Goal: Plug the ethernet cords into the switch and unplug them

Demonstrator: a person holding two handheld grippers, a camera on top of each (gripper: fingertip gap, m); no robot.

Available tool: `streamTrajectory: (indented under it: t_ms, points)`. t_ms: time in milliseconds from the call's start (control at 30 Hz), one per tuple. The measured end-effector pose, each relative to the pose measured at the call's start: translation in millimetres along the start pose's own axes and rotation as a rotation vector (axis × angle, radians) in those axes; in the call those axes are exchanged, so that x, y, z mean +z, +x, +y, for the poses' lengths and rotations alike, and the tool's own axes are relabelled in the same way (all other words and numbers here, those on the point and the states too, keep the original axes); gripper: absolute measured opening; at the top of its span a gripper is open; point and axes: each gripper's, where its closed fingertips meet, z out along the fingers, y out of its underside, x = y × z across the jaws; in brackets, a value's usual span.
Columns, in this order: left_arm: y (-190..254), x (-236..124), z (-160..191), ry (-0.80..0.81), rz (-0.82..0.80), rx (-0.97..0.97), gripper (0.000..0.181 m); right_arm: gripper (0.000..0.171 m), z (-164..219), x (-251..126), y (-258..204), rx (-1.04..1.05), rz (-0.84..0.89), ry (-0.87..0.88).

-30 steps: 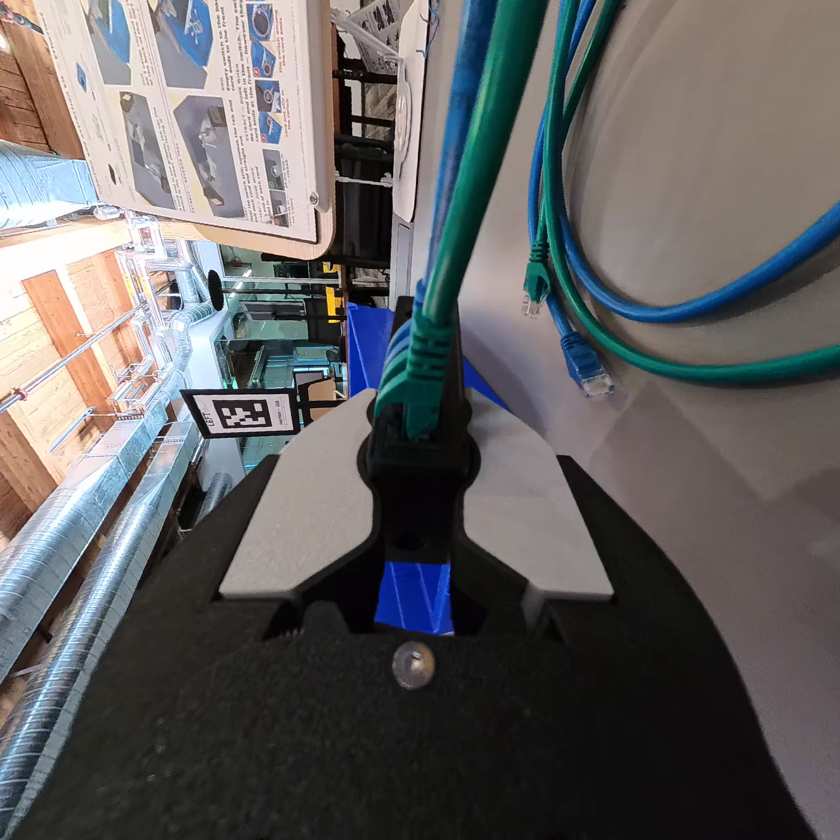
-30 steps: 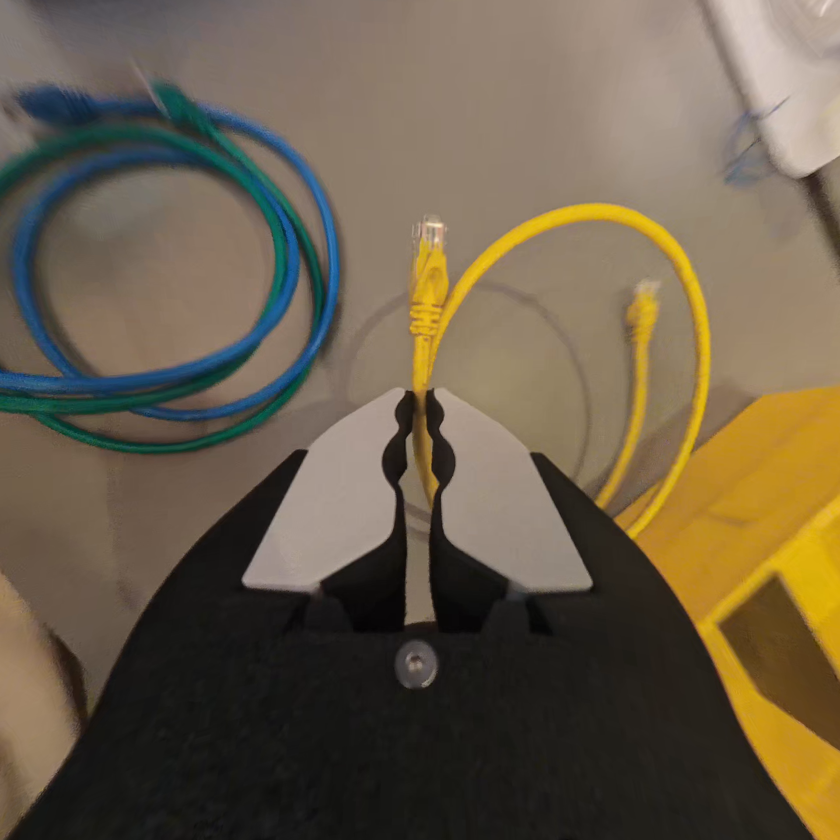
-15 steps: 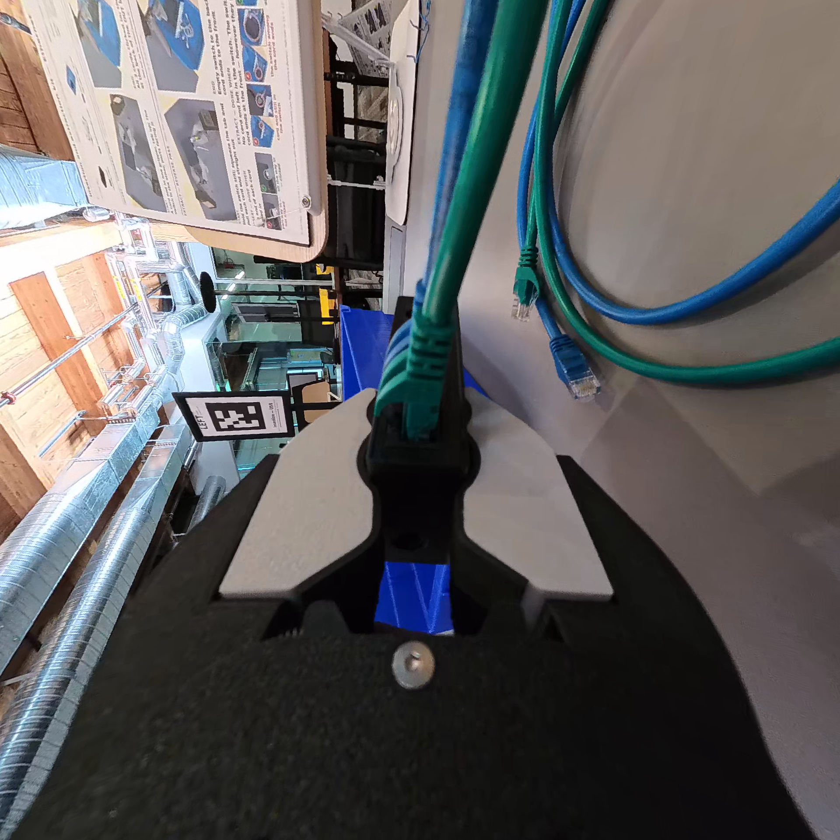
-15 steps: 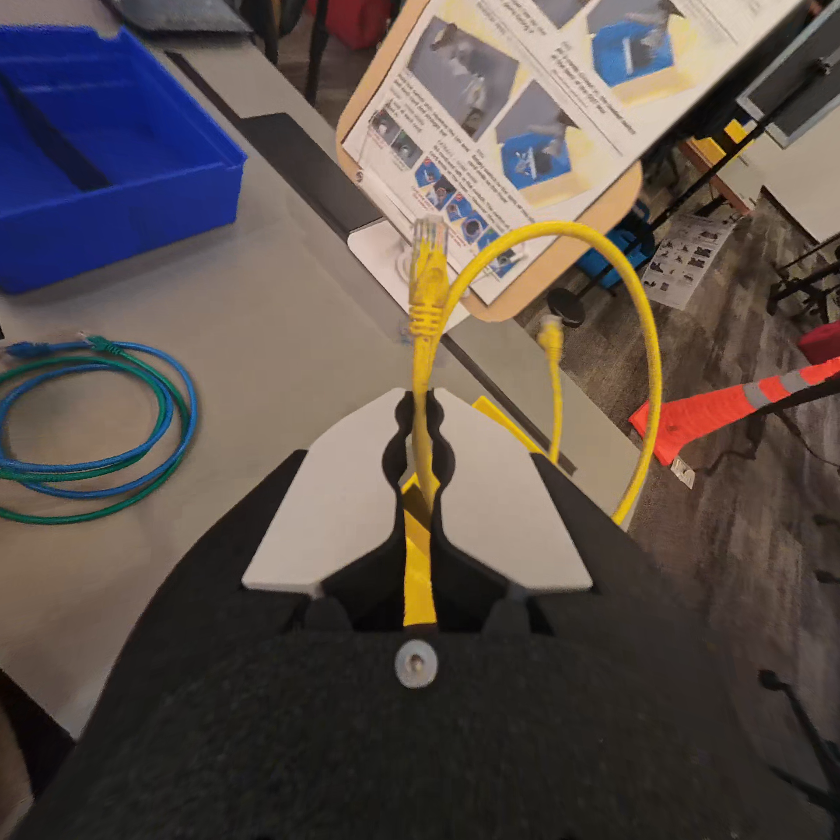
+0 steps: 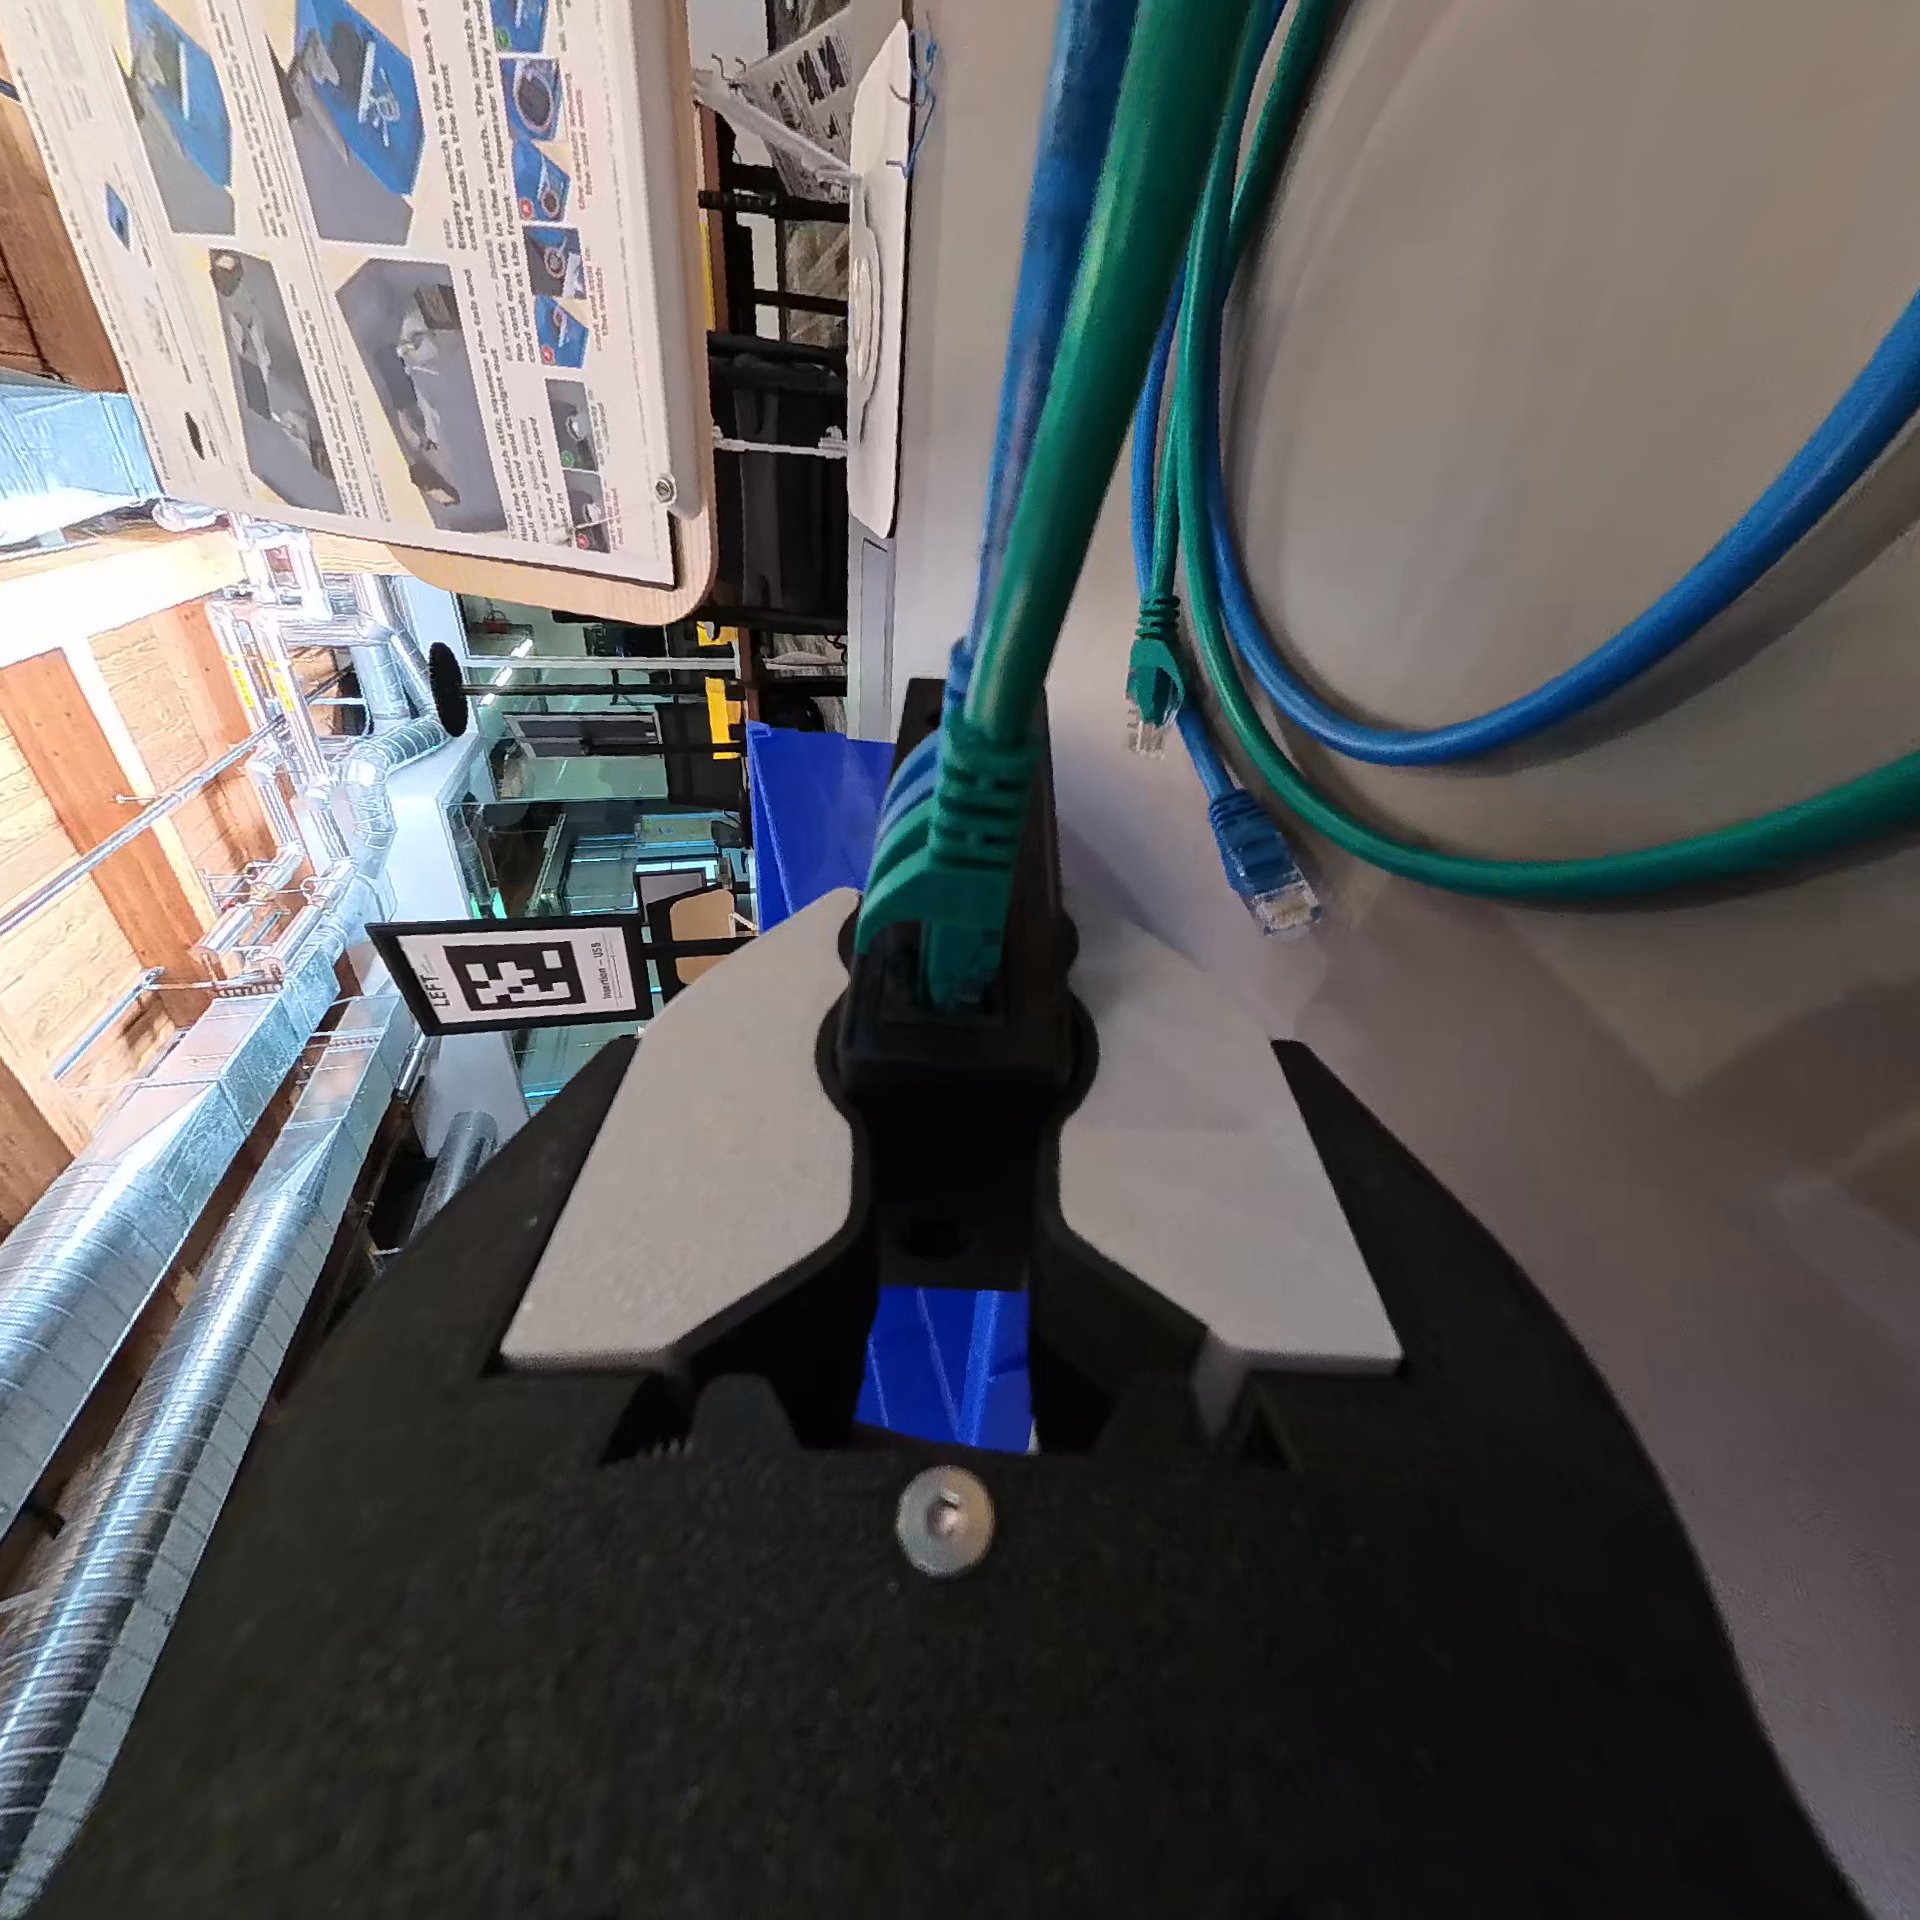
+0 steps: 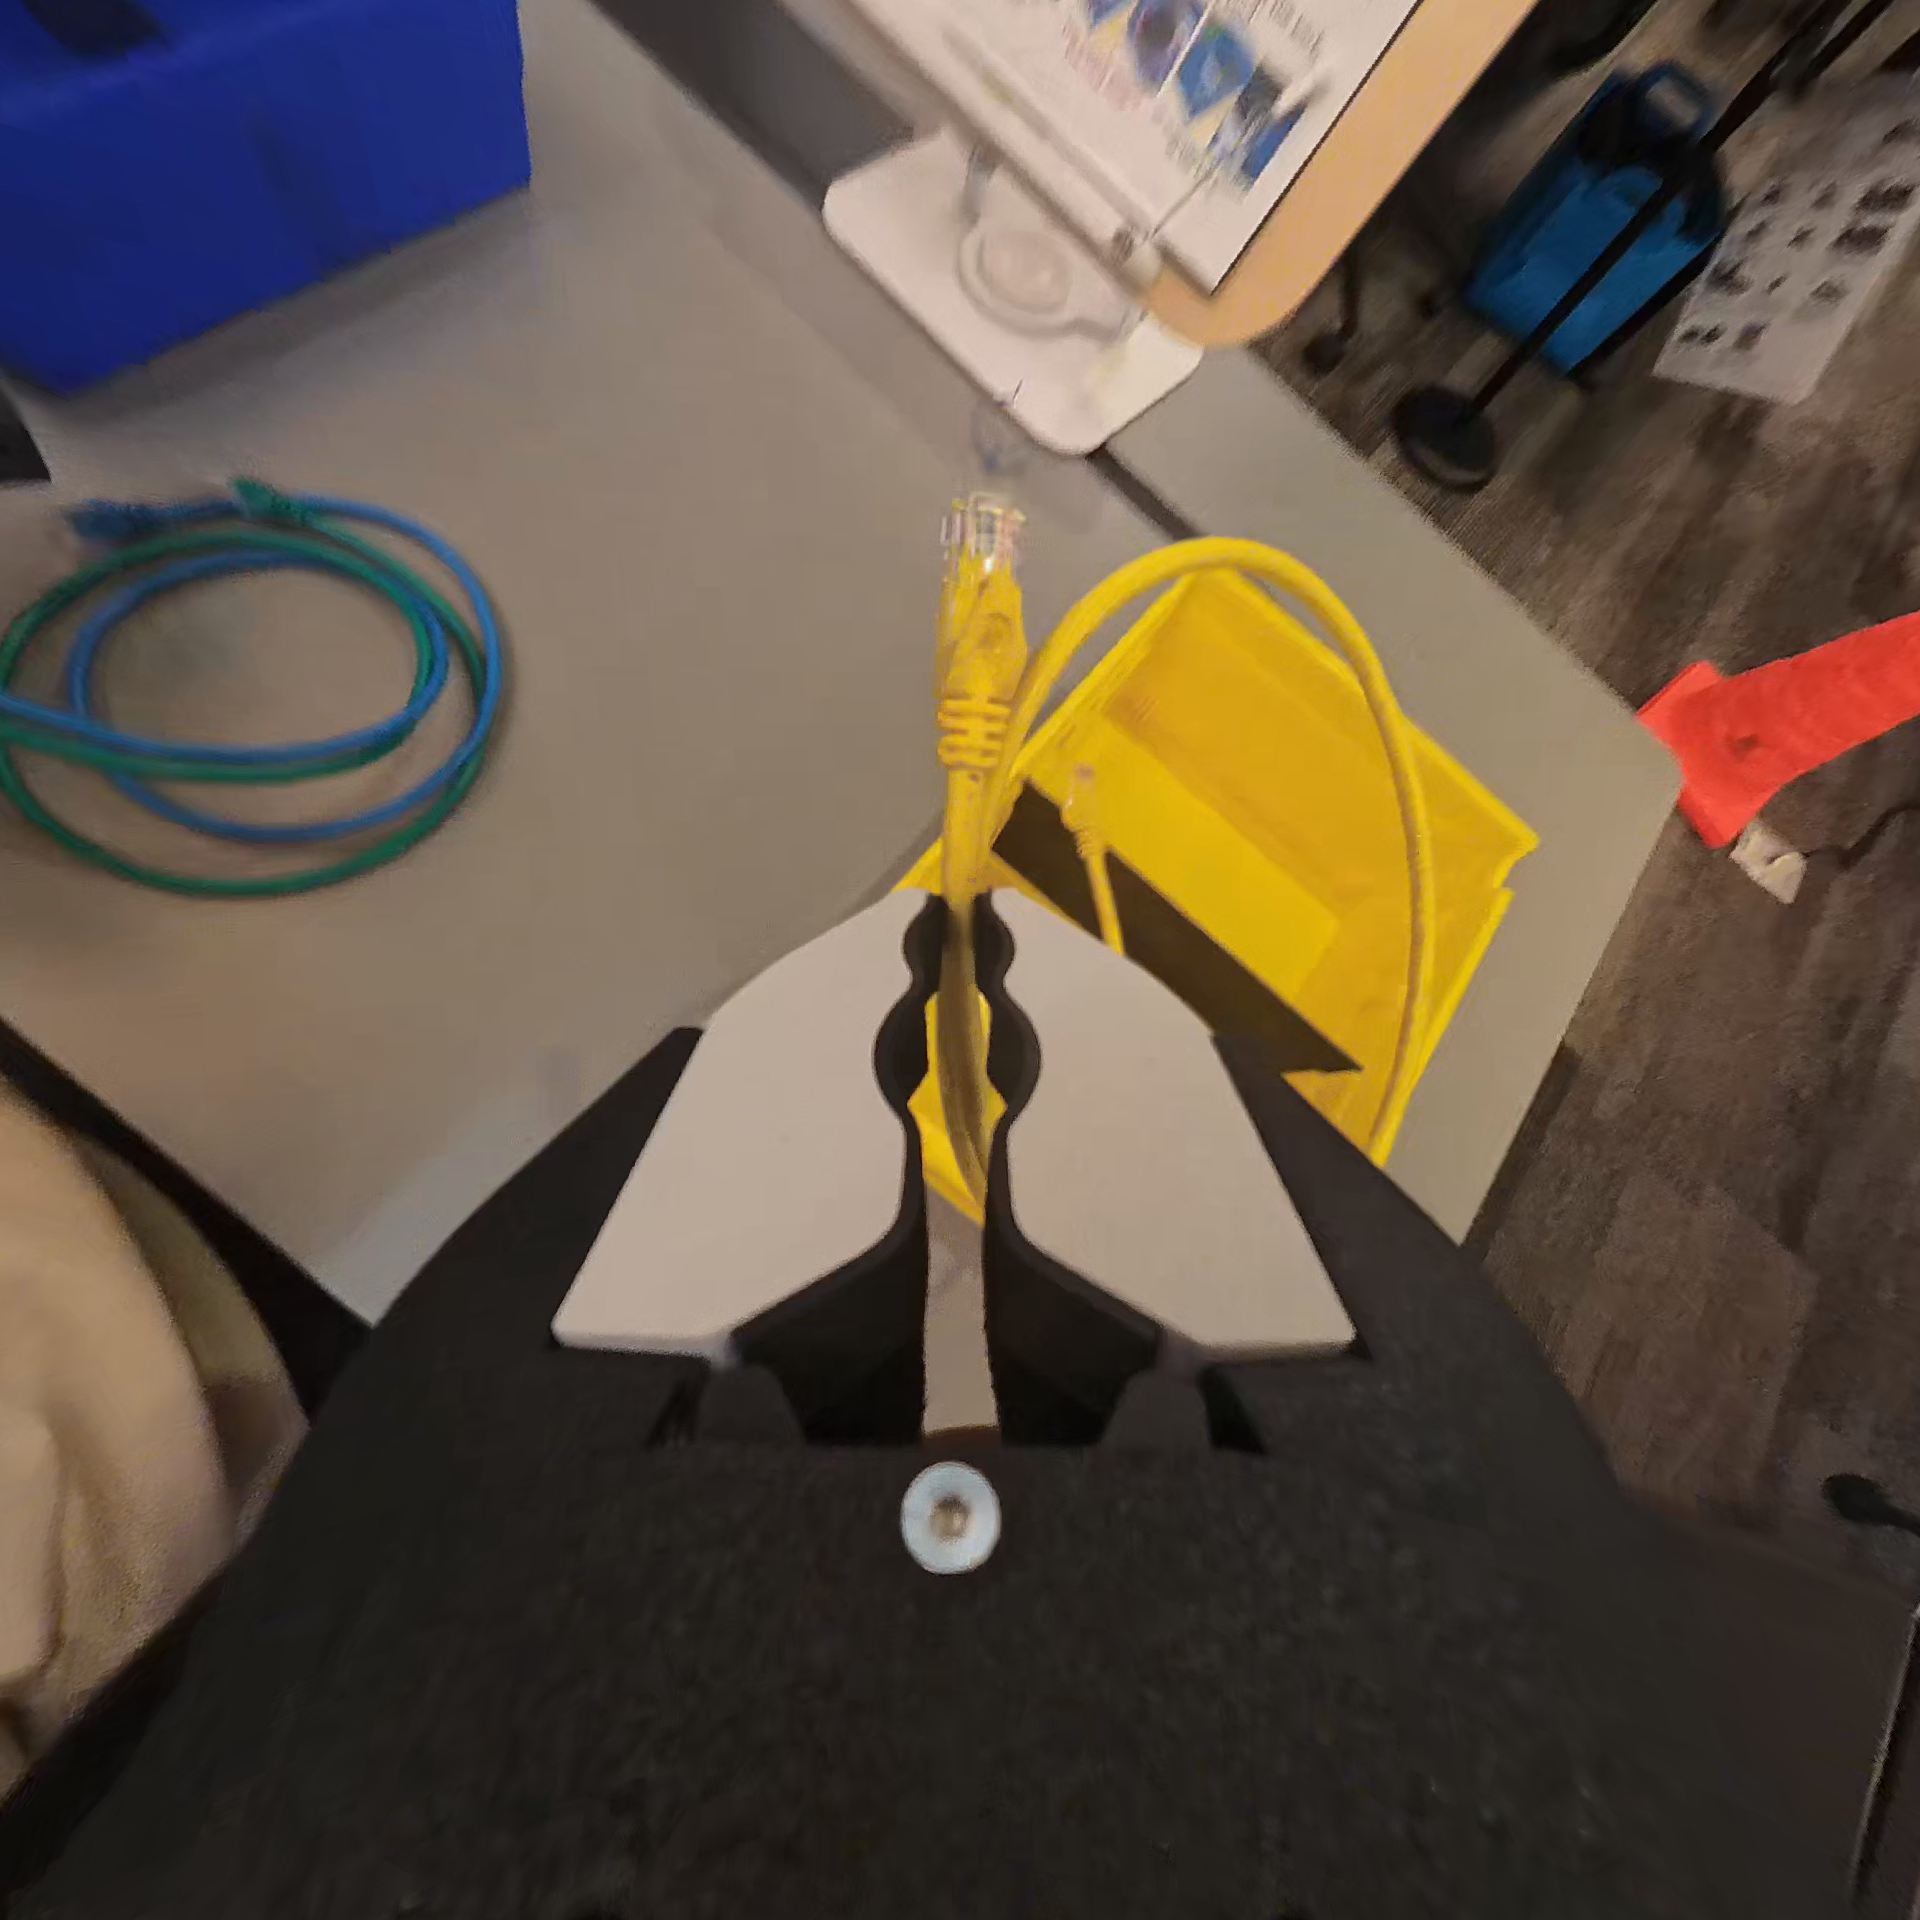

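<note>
While the grey table fills most of both wrist views, my left view is rolled sideways so its surface stands like a wall on the right. At its far end I see the blue bin, and at the near corner the yellow bin; an instruction board on a white stand rises past the table's edge. Between the two bins a blue cord and a green cord lie coiled together on the table, their free plugs side by side. My left gripper is clamped on the black switch, fingers pressed against its two sides, and it is held off the table with its ports facing away from me; one green plug and one blue plug just behind it sit in those ports. My right gripper is pinched on the yellow cord just below its boot, so the clear-tipped plug sticks out beyond my fingertips while the remainder loops over the yellow bin with its other end hanging.
</note>
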Motion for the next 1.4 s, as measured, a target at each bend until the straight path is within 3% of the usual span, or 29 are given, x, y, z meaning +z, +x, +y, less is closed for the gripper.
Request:
streamTrajectory:
  t_ms: [333, 767, 967, 1333, 1400]
  points:
    - [2, 0, -2, 0.001, 0.003, 0.007, 0.03, 0.006, 103, 34, -7, -0.118, -0.358, -0.332]
    - [6, -4, -7, 0.004, 0.009, 0.022, 0.03, 0.007, 139, 118, -2, -0.29, -0.483, -0.78]
    - [8, -2, -4, 0.002, 0.018, 0.014, 0.03, 0.008, 152, 135, -7, -0.262, -0.513, -0.847]
    - [11, -2, -7, 0.009, 0.031, 0.016, 0.03, 0.011, 143, 144, -12, -0.165, -0.641, -0.756]
    - [10, -2, -6, 0.009, 0.03, 0.011, 0.03, 0.02, 140, 143, -12, -0.172, -0.633, -0.738]
